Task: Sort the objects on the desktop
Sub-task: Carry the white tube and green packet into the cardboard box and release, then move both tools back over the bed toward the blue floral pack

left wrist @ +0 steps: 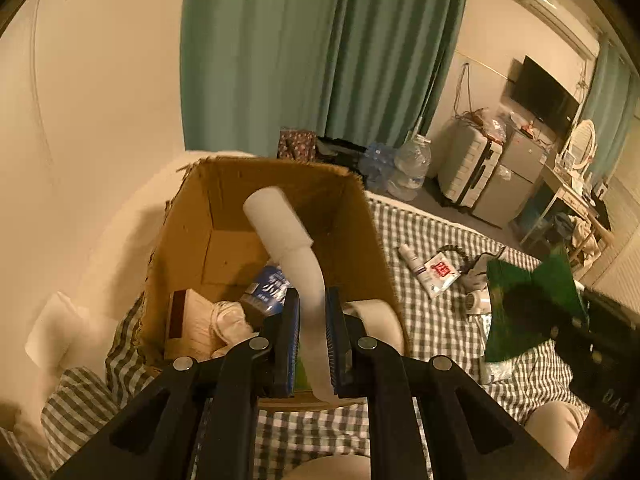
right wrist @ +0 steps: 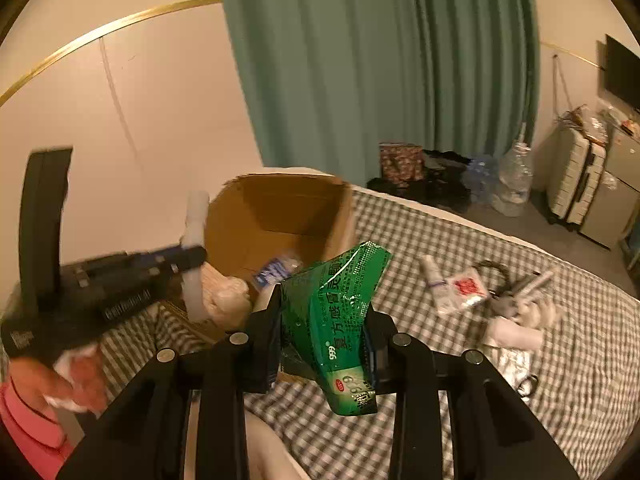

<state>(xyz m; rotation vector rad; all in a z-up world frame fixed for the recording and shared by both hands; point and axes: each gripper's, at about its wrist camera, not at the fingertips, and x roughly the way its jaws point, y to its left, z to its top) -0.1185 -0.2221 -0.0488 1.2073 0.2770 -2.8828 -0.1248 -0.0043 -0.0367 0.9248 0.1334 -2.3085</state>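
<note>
Black left gripper (left wrist: 312,316) fills the near field of the left wrist view, its blue-padded jaws clamped on a soft white tube with a wide cylindrical cap (left wrist: 288,240). The tube rises from the jaws, bends, and hangs over the open brown cardboard box (left wrist: 360,216), which stands on the green-and-white checked bed sheet (left wrist: 420,320).

The black right gripper (right wrist: 324,320) is clamped on a crumpled green foil sachet printed with white characters (right wrist: 340,300), held above the sheet just short of the box's near corner.

Progress, as judged: partly done. The box already holds a blue printed packet (left wrist: 268,288), a crumpled white cloth or tissue (left wrist: 228,316) and a pale flat carton (left wrist: 192,320). Two items are in hand and not yet released. Remaining on the sheet, well apart from the box, are a small white tube (left wrist: 412,260), a white sachet with red print (left wrist: 440,272), a dark corded item (right wrist: 496,276) and several pale objects too blurred to identify.

Pose: the left gripper points forward and slightly down into the box mouth, well placed for a drop. The right gripper sits lower and to the right, level, aimed toward the box; it appears to need a short advance before release. In the right wrist view the left gripper shows blurred.
</note>
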